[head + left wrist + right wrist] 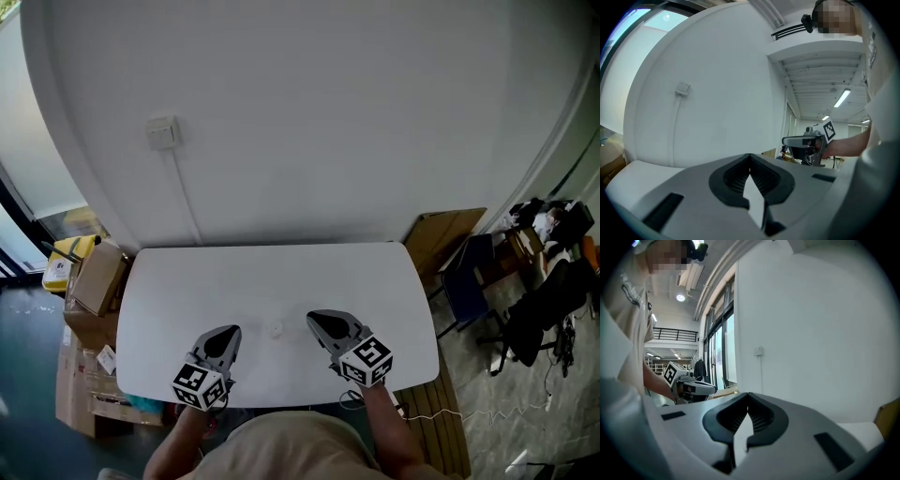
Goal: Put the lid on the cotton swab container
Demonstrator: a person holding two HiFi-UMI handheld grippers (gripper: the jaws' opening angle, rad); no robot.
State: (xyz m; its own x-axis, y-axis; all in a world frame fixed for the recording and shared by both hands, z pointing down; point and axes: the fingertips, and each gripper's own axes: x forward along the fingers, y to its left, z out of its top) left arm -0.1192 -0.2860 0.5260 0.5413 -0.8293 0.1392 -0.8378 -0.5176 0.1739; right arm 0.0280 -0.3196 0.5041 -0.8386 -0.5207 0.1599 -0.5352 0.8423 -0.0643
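A small pale round thing (275, 329) lies on the white table (187, 281) near the front edge, between my two grippers. It is too small and faint to tell whether it is the container or the lid. My left gripper (228, 331) hovers just left of it, jaws shut with nothing held. My right gripper (314, 318) hovers just right of it, also shut and empty. In the left gripper view the left gripper's (750, 157) tips meet, and the right gripper (806, 140) shows beyond. The right gripper view shows its own gripper (748, 395) closed and the left gripper (693, 387) at the left.
A curved white wall with a socket (162, 132) rises behind the table. Cardboard boxes (94, 281) and a yellow item (66, 258) stand at the left. A wooden board (441, 234) and a dark chair (469, 286) are at the right.
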